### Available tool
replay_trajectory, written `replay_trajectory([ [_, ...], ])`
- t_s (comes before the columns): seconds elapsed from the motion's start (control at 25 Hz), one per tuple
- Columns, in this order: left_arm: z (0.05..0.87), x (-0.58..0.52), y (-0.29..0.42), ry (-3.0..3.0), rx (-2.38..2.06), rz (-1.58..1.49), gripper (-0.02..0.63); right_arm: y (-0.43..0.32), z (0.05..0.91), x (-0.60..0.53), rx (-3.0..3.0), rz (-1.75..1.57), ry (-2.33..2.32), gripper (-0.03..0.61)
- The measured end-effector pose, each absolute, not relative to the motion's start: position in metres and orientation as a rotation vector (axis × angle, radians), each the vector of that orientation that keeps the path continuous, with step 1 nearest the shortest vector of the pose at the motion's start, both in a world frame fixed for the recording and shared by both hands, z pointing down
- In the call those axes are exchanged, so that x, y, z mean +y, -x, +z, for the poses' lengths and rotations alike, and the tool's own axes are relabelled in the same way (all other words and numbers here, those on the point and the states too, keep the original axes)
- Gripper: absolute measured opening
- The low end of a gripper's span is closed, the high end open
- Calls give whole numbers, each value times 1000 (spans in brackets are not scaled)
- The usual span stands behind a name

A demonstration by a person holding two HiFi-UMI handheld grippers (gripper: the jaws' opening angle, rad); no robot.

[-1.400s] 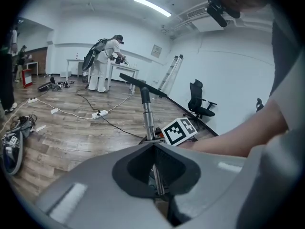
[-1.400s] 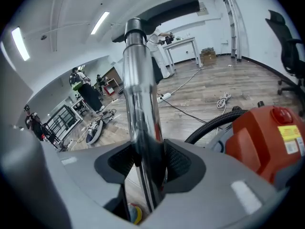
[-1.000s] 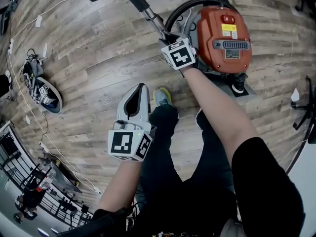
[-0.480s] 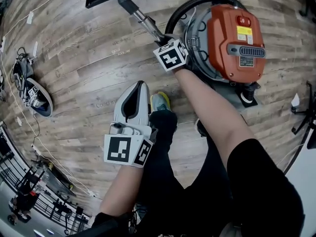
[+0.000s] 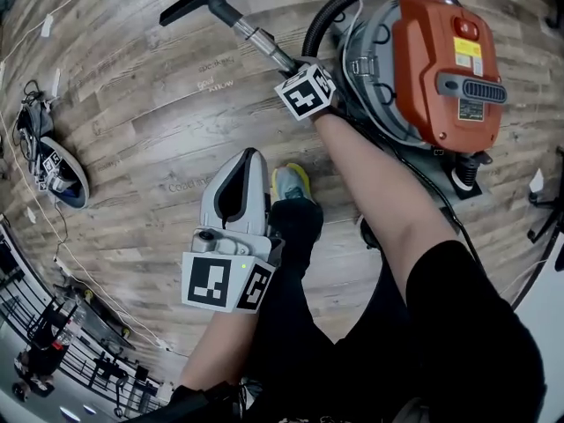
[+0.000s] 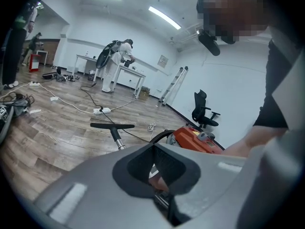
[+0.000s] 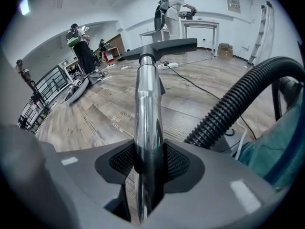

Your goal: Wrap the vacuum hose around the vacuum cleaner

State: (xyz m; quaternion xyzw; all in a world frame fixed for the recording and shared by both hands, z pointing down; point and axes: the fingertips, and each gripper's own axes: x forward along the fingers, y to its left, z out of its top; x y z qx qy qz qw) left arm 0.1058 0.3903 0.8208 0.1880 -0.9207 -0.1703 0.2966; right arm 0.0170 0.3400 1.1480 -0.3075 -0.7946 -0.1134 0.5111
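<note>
Around chrome wand [image 7: 147, 104], right tool [image 7: 148, 148] tight

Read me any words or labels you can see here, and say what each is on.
"goal" and "KNOW": printed on the wood floor beside the metal tube.
Yellow label and grey plate on the vacuum cleaner: too small to read.
Other faint floor print: blurred.

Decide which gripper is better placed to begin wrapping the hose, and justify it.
Right. The right gripper grips the metal wand beside the hose and vacuum cleaner; the left gripper is shut, empty, back by the person's leg.
</note>
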Motion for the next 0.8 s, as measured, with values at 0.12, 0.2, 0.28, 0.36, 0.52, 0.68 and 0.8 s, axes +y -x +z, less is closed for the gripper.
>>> replay_trajectory([
  [0.12, 827, 391, -111, -513, -2440, -451, 0, -19, 1154, 342, -1909, -295, 739, 196],
  [0.2, 829, 394, -113, -504, -2434, -457, 0, -19, 1147, 348, -1935, -307, 754, 207],
  [0.28, 827, 396, -114, -493, -2434, -460, 0, -19, 1135, 352, -1969, -301, 764, 167],
  [0.36, 822, 398, -114, -490, -2431, -455, 0, -19, 1122, 354, -1984, -278, 764, 158],
  [0.52, 801, 402, -118, -461, -2425, -454, 0, -29, 1075, 354, -2019, -202, 768, 147],
  [0.68, 756, 401, -122, -441, -2418, -444, 0, -48, 986, 353, -2075, -93, 793, 102],
  [0.8, 703, 392, -121, -460, -2444, -420, 0, -62, 894, 350, -2124, -52, 843, 64],
])
